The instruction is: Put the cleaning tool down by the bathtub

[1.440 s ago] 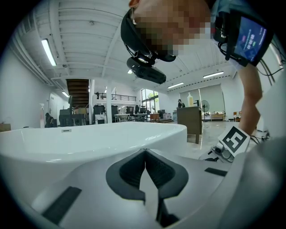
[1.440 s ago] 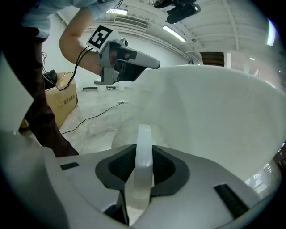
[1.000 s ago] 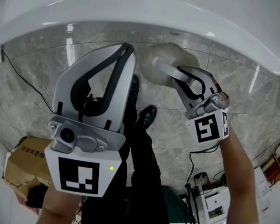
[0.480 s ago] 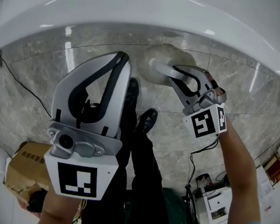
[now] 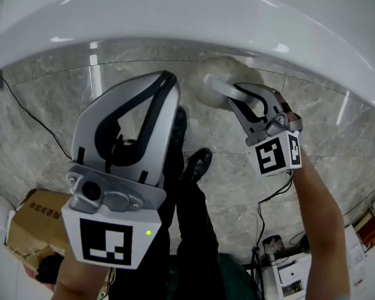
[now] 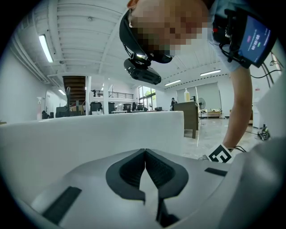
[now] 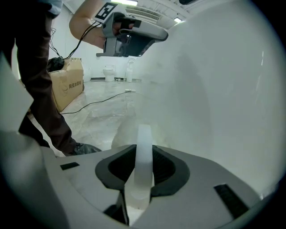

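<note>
**Head view.** The white bathtub [image 5: 183, 24] curves across the top, above a grey marble-tile floor [image 5: 43, 104]. The right tongs [image 5: 233, 97] point down toward the foot of the tub and pinch the white handle of the cleaning tool [image 5: 219, 78]. Its pale, rounded head sits just below the tub's rim, close against the tub's side (whether it rests on the floor cannot be told). The left tongs [image 5: 170, 81] are raised nearer the camera, pressed together and carrying nothing. Between the two arms are the person's dark trouser legs and black shoes [image 5: 196, 163]. A cardboard box [image 5: 29, 221] stands at lower left, and a black cable [image 5: 30, 113] trails over the tiles.

**Left gripper view.** The left tongs [image 6: 145, 154] meet tip to tip with nothing between them. The tub's white wall [image 6: 89, 138] fills the middle ground, and the right tongs' marker cube [image 6: 221, 154] shows at lower right.

**Right gripper view.** The right tongs [image 7: 144, 157] grip the tool's handle [image 7: 144, 134], which stands upright between the pads and runs forward toward the tub. The tub's outer wall [image 7: 214, 89] takes up the right half. The floor [image 7: 103, 116], cable [image 7: 98, 102] and box [image 7: 69, 85] lie to the left, and the left tongs [image 7: 129, 38] are overhead.
</note>
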A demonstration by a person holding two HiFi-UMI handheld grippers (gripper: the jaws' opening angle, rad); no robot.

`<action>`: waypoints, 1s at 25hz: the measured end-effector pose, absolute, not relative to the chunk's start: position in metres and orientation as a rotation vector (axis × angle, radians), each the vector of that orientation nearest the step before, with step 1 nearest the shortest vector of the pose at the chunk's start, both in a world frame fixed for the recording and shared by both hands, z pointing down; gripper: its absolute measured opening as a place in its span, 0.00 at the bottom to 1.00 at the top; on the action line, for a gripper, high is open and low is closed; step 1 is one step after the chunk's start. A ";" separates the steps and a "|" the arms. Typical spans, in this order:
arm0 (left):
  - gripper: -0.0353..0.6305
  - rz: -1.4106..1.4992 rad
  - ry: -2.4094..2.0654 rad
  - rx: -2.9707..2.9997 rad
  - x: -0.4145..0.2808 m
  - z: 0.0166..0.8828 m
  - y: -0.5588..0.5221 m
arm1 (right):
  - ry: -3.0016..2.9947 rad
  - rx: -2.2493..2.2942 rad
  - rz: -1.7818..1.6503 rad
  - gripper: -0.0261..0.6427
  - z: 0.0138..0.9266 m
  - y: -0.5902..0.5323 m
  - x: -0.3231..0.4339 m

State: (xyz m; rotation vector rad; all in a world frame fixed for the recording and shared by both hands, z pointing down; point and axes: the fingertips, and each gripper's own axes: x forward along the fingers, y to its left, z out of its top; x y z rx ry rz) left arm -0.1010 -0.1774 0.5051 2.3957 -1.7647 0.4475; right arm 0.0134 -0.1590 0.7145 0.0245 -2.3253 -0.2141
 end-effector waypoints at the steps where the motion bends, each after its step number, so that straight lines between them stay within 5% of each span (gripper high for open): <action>1: 0.08 0.448 -1.765 2.396 -0.101 0.505 -0.177 | -2.324 0.020 -0.215 0.20 0.717 -0.159 0.013; 25: 0.08 0.419 -1.760 2.392 -0.104 0.519 -0.176 | -2.239 -0.017 -0.194 0.20 0.781 -0.162 0.014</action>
